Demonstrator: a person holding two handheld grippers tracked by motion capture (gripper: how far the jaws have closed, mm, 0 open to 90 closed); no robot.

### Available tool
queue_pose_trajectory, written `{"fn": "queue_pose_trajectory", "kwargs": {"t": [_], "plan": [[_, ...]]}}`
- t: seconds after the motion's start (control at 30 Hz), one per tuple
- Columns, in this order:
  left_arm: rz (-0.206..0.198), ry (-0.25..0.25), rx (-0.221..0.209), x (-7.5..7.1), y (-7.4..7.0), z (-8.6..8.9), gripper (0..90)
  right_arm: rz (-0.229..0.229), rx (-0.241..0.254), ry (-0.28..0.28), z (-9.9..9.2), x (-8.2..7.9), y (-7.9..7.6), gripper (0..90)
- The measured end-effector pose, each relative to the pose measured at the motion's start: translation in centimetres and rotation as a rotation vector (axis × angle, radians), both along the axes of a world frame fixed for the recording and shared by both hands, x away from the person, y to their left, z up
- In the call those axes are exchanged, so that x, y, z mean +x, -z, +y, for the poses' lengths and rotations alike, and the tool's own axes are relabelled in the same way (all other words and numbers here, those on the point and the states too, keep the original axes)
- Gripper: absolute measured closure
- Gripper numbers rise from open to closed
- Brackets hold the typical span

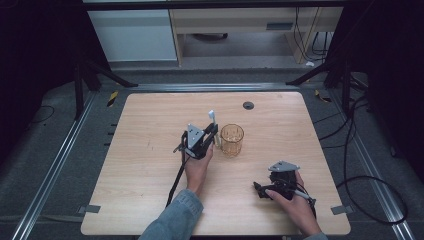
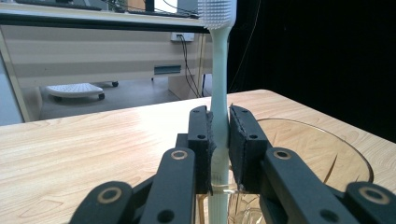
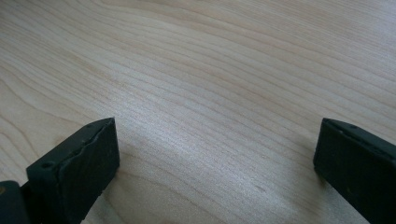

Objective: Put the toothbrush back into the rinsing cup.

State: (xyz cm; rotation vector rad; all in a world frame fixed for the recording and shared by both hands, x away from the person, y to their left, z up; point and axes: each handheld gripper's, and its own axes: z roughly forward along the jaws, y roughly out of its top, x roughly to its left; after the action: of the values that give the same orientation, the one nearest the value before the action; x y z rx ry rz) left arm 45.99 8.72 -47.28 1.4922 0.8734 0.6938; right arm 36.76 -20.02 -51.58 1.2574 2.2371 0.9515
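A pale green toothbrush [image 2: 219, 70] stands upright with its white bristle head at the top, and my left gripper [image 2: 219, 144] is shut on its handle. In the high view the toothbrush [image 1: 212, 119] rises just left of an amber glass cup [image 1: 232, 139], beside which my left gripper [image 1: 214, 134] is held. The cup's rim [image 2: 336, 140] lies under and to the right of the jaws, and the handle's lower end hangs at the rim. My right gripper [image 1: 260, 190] rests low over the table near the front right, jaws wide open above bare wood [image 3: 215, 140].
The wooden table [image 1: 150, 150] has a small dark round grommet [image 1: 248, 105] near its far edge. Black cables trail from both grippers toward the front. Tripod legs and cables stand on the floor beyond the table's corners.
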Motion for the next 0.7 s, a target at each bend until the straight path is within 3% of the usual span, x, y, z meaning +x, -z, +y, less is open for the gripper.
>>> {"fn": "queue_pose_trajectory", "kwargs": {"t": [0.7], "plan": [[0.023, -0.005, 0.014, -0.02, 0.21, 0.14, 79.4, 0.000, 0.000, 0.000, 0.00, 0.00, 0.00, 0.6]]}}
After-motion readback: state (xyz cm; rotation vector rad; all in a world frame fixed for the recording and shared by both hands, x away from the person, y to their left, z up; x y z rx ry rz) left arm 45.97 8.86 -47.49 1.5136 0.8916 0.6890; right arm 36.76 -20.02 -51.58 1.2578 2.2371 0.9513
